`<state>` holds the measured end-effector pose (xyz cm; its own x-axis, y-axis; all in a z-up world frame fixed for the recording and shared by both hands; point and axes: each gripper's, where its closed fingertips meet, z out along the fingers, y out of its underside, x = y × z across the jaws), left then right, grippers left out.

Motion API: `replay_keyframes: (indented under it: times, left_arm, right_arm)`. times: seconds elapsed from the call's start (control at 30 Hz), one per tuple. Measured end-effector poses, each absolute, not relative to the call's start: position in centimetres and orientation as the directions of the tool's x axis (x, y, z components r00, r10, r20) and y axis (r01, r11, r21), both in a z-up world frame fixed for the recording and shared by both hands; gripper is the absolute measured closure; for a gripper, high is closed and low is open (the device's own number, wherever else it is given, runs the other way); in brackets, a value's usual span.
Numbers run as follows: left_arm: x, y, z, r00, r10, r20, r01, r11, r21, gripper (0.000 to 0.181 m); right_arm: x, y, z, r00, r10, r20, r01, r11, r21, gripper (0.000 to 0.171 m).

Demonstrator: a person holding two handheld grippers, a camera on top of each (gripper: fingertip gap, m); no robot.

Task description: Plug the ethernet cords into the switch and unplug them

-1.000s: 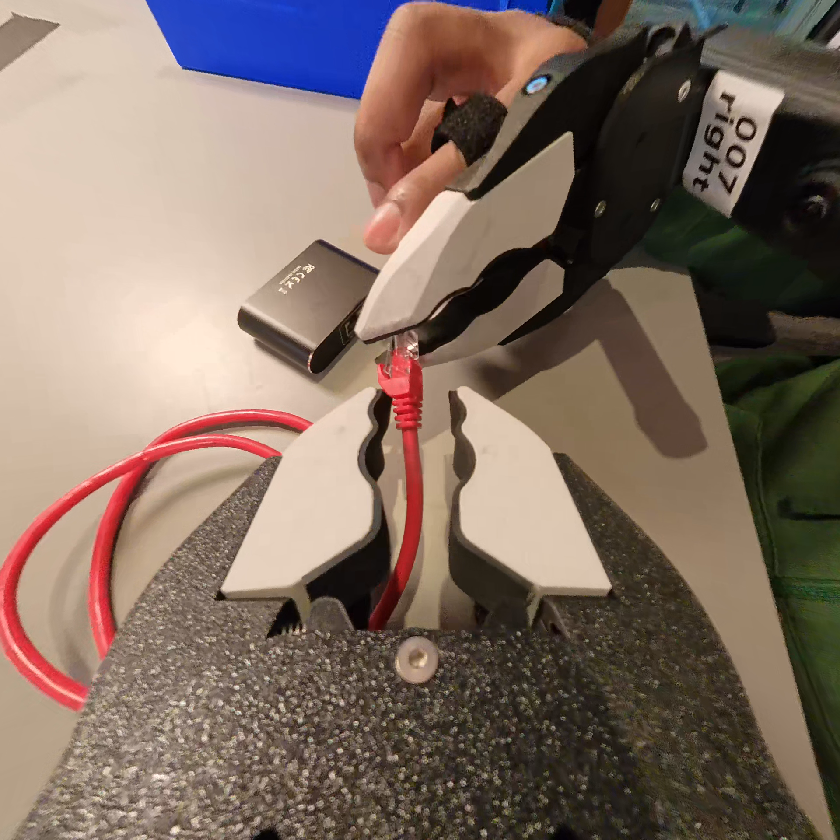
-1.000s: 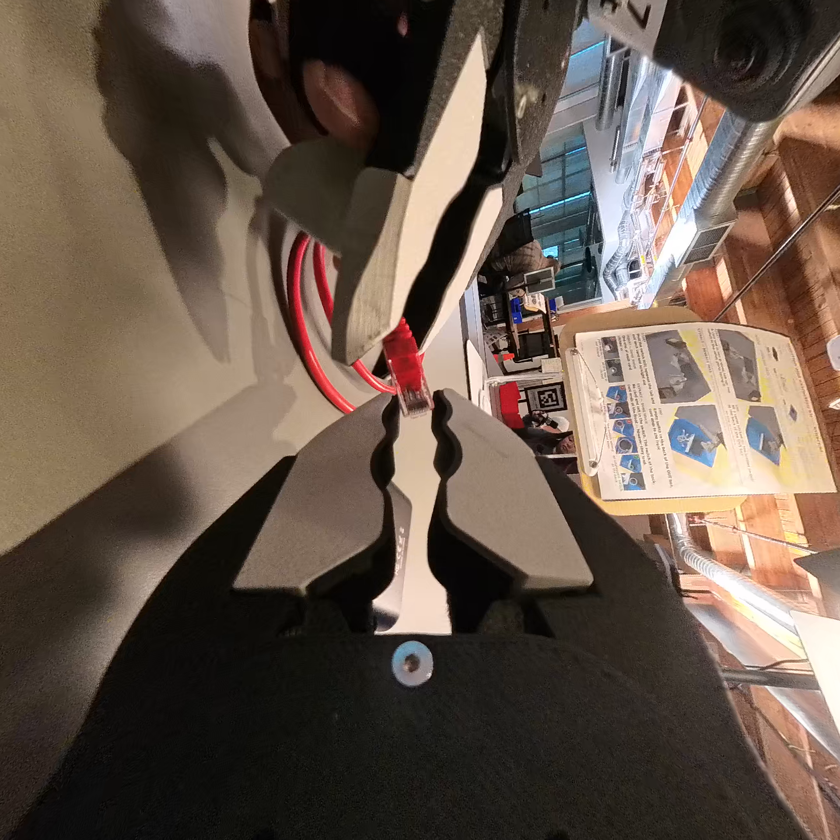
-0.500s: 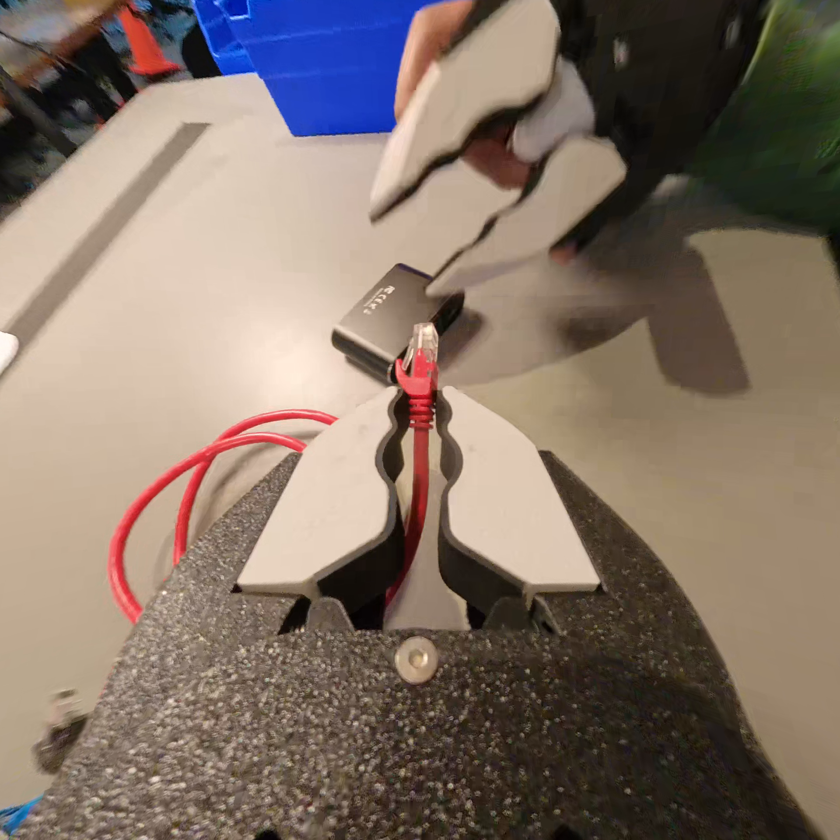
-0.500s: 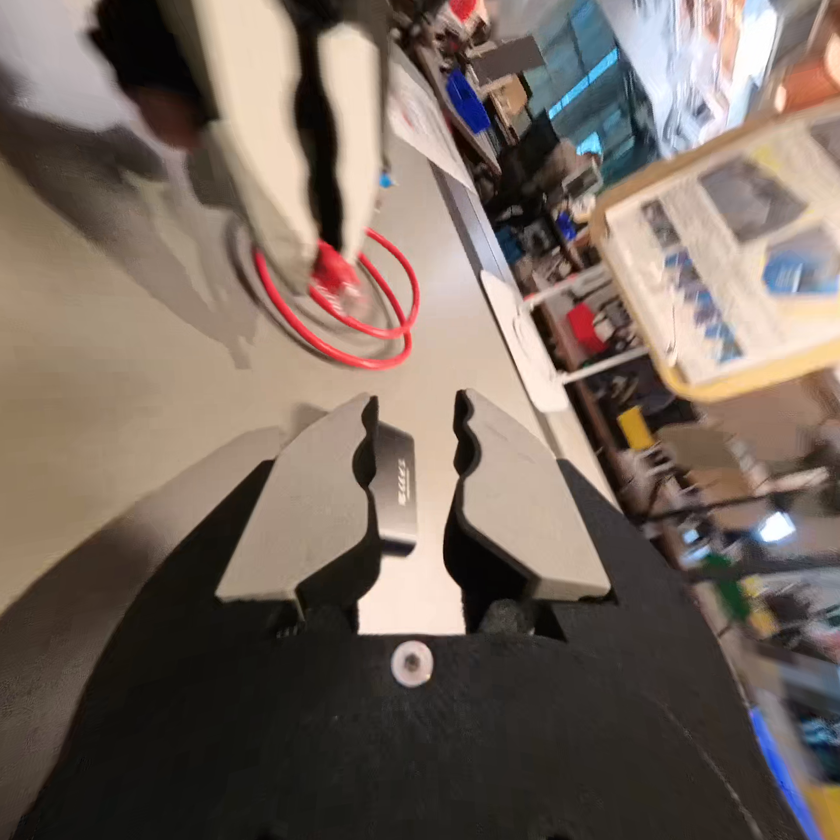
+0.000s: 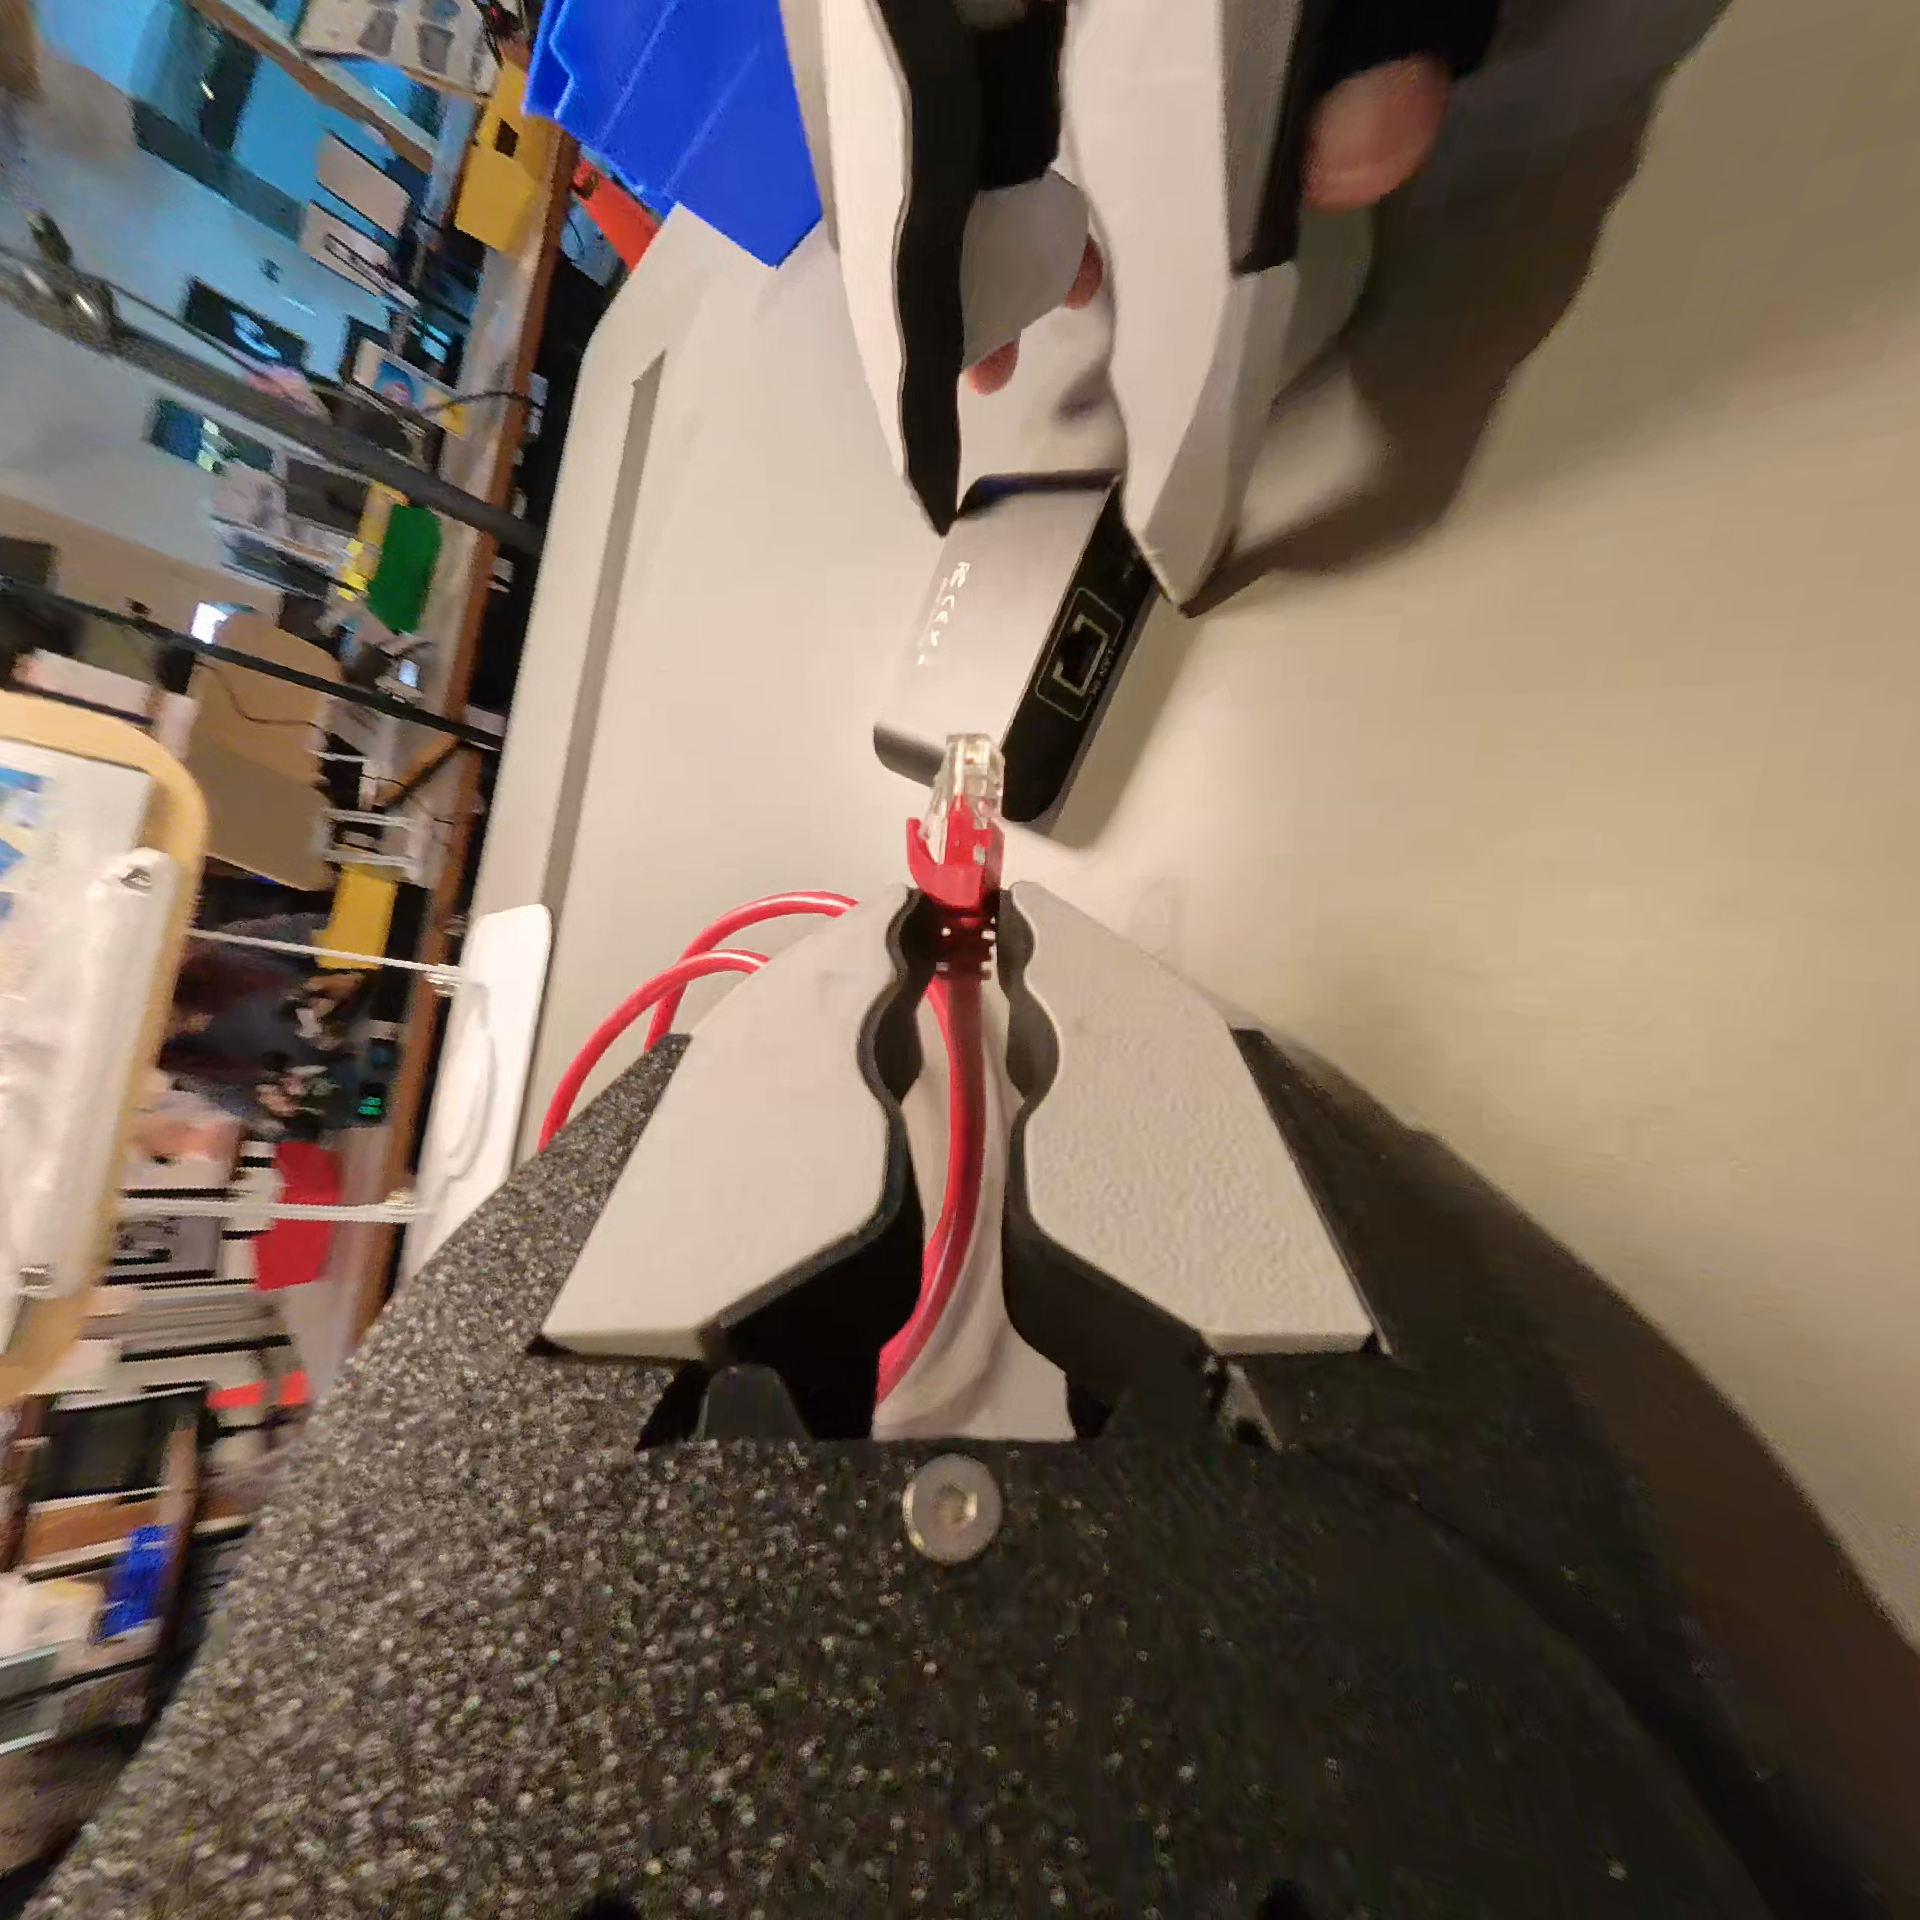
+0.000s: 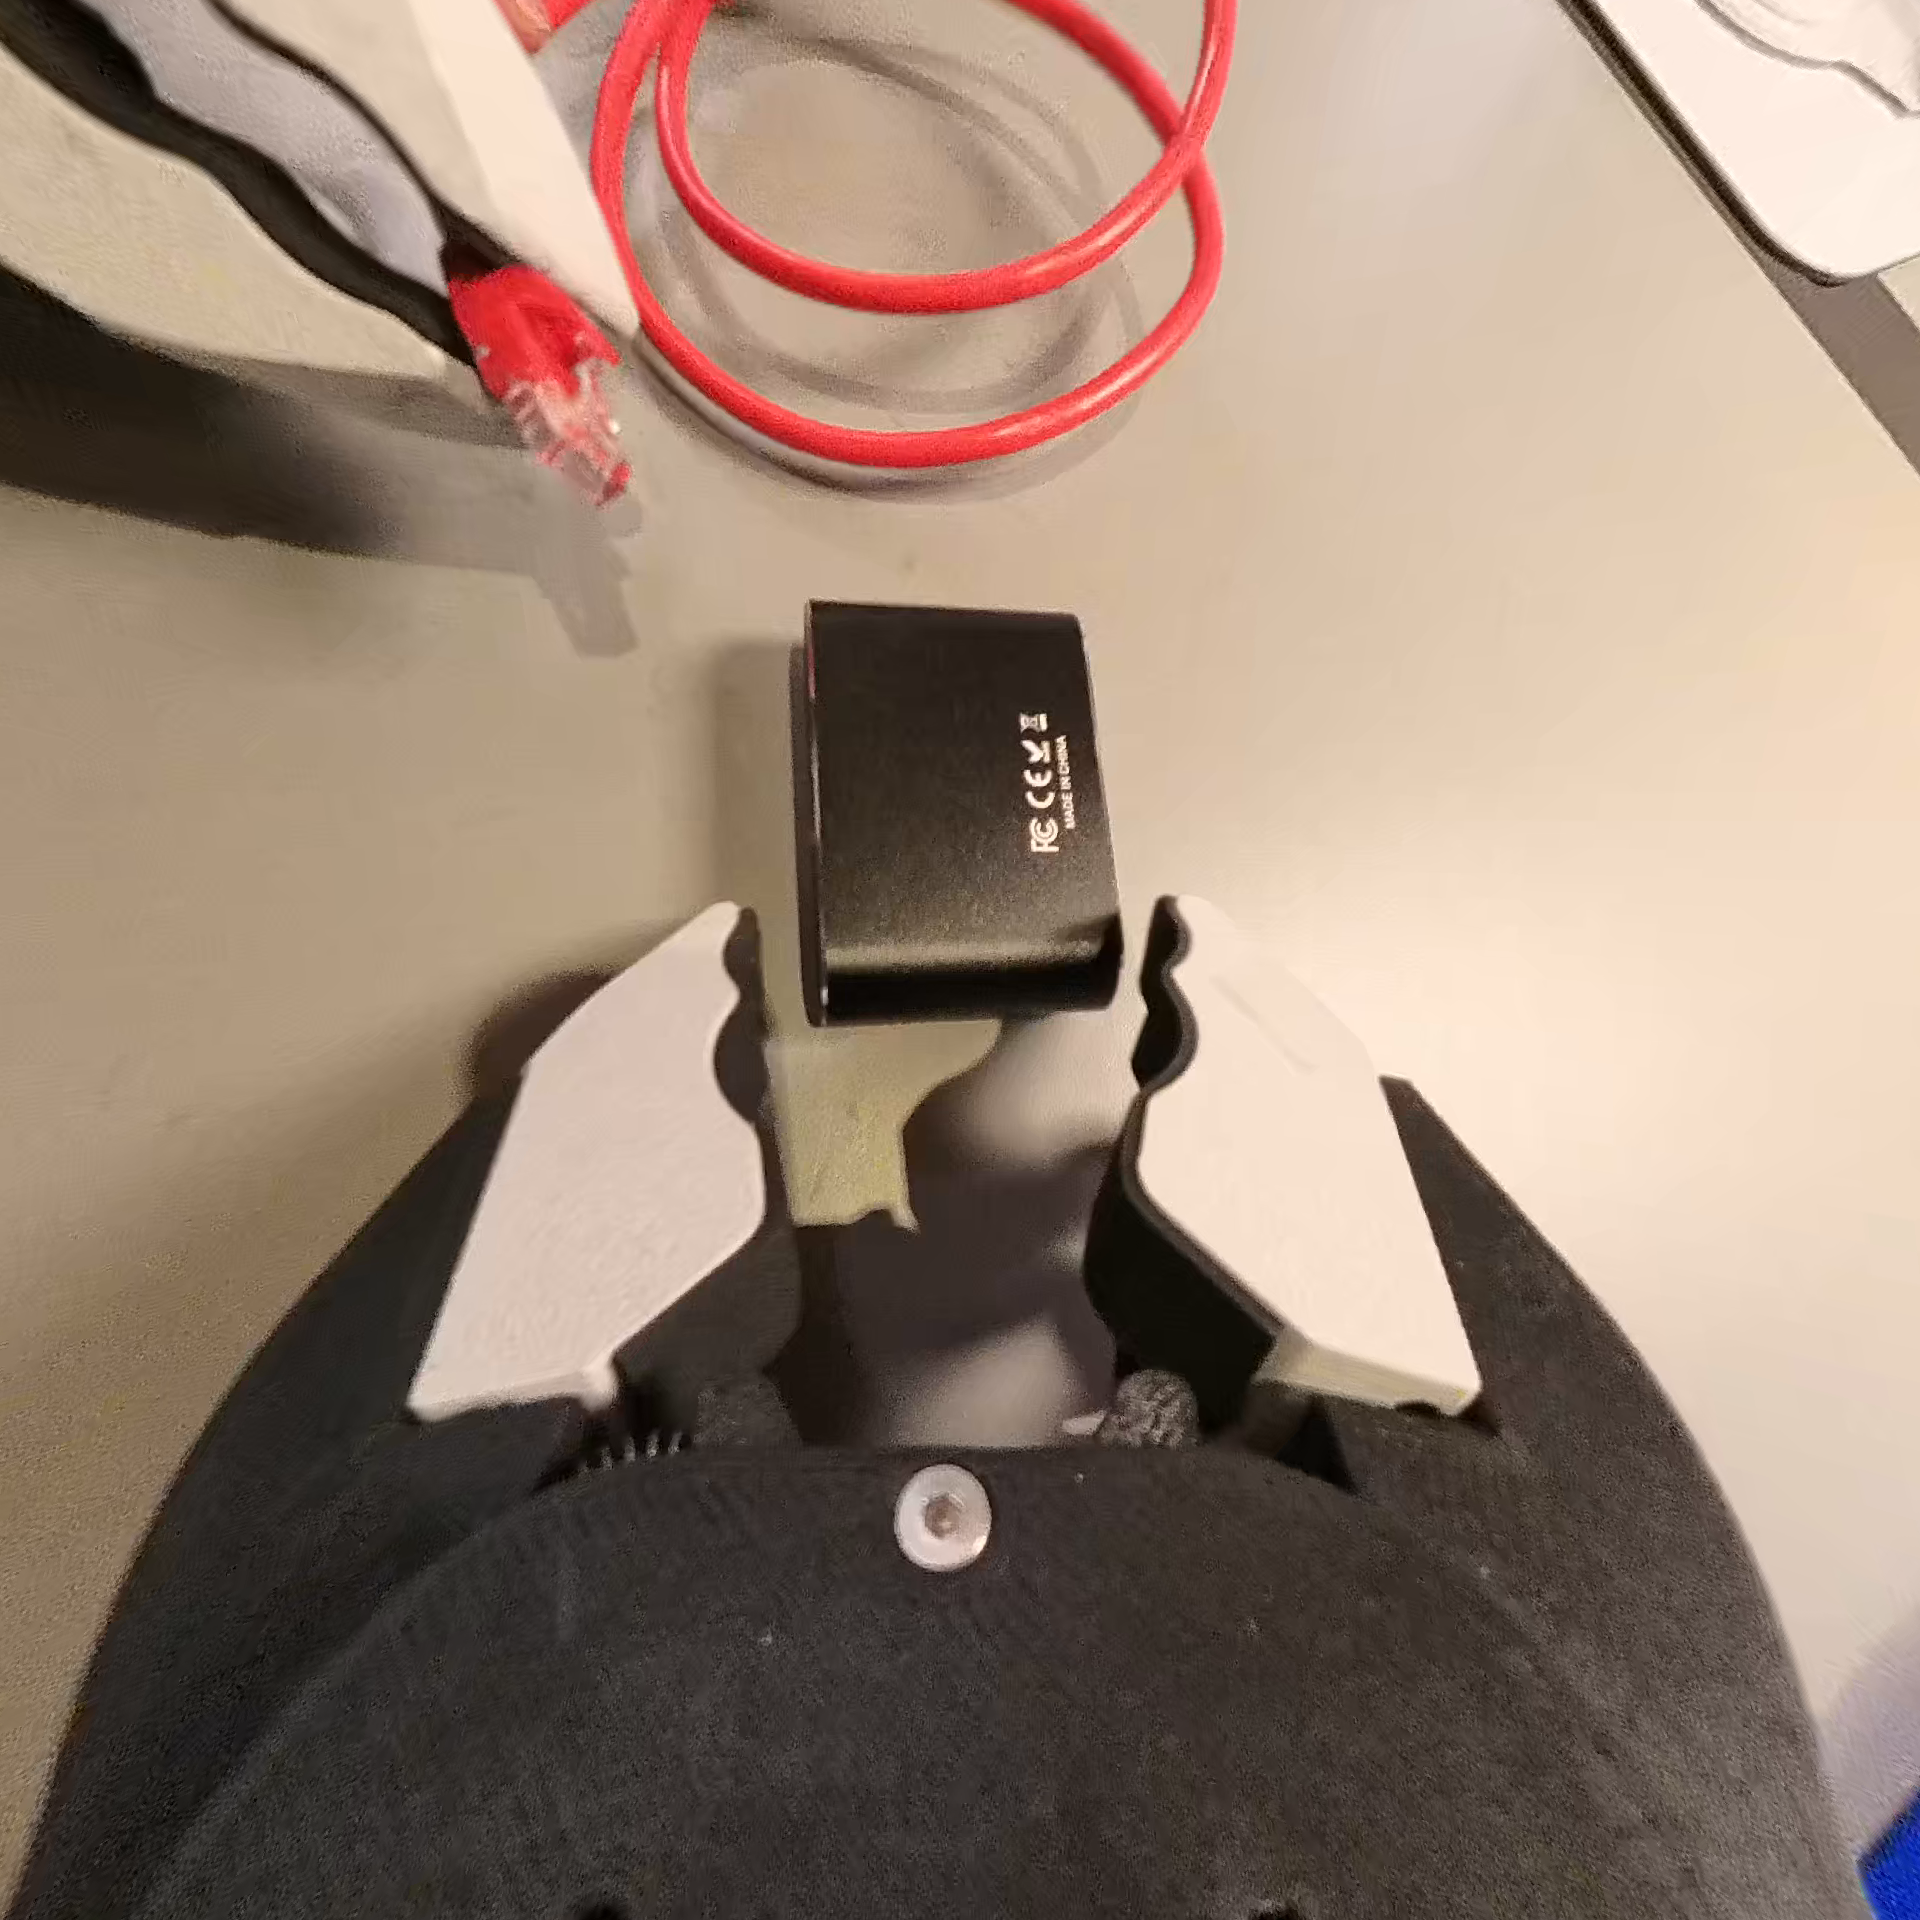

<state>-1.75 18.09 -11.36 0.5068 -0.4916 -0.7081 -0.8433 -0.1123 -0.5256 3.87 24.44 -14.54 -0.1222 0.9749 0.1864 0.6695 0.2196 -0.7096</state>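
Note:
My left gripper (image 5: 951, 914) is shut on the red ethernet cord (image 5: 961, 1091) just behind its plug (image 5: 966, 774), whose clear tip sticks out toward the switch's port (image 5: 1081, 665). The switch (image 6: 956, 790) is a small black box lying flat on the table. My right gripper (image 6: 951, 925) is open, with one fingertip on each side of the switch's near end and a small gap on both sides. In the left wrist view the right gripper (image 5: 1060, 551) straddles the switch's far end. The cord's slack lies in a coil (image 6: 914, 260) on the table. The left gripper also shows in the right wrist view (image 6: 488, 270).
A blue bin (image 5: 675, 104) stands at the far end of the grey table (image 6: 1455, 727). A white base plate (image 6: 1766, 125) sits near the table's edge beyond the coil. A cluttered room lies past the edge. The tips of one gripper are about 10 cm away from the tips of the other.
The right gripper let go of the plug, opened wide and moved down around the switch. The left gripper closed on the cord and now points the plug at the switch.

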Motion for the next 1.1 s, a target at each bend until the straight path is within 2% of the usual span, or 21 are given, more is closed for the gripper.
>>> replay_keyframes:
  times: [0.03,0.1,0.27,0.63,0.83,1.1]
  left_arm:
    - [-1.8,18.1,-11.3,0.476,-0.480,-0.737,-0.864,-0.097,-0.494,0.169]
    - [-1.7,18.2,-11.2,0.436,-0.461,-0.773,-0.887,-0.073,-0.456,0.169]
    - [-2.1,18.4,-11.2,0.366,-0.419,-0.831,-0.925,-0.065,-0.375,0.169]
    - [-3.1,20.0,-11.4,0.094,-0.264,-0.960,-0.983,-0.175,-0.048,0.170]
    - [-3.5,20.6,-11.7,0.020,-0.240,-0.970,-0.967,-0.251,0.042,0.170]
    - [-3.9,20.8,-11.2,-0.016,-0.206,-0.978,-0.950,-0.302,0.079,0.170]
  right_arm:
    - [3.7,24.4,-14.6,-0.114,0.978,0.175,0.676,0.205,-0.708,0.105]
    - [3.5,24.7,-14.6,-0.081,0.982,0.170,0.685,0.179,-0.707,0.114]
    - [3.2,25.3,-14.6,-0.002,0.988,0.157,0.695,0.114,-0.710,0.114]
    - [1.7,25.0,-13.0,0.173,0.984,-0.043,0.605,-0.140,-0.784,0.115]
    - [1.3,24.9,-12.8,0.239,0.960,-0.144,0.561,-0.258,-0.786,0.114]
    - [0.8,24.4,-12.2,0.263,0.944,-0.199,0.520,-0.312,-0.795,0.114]
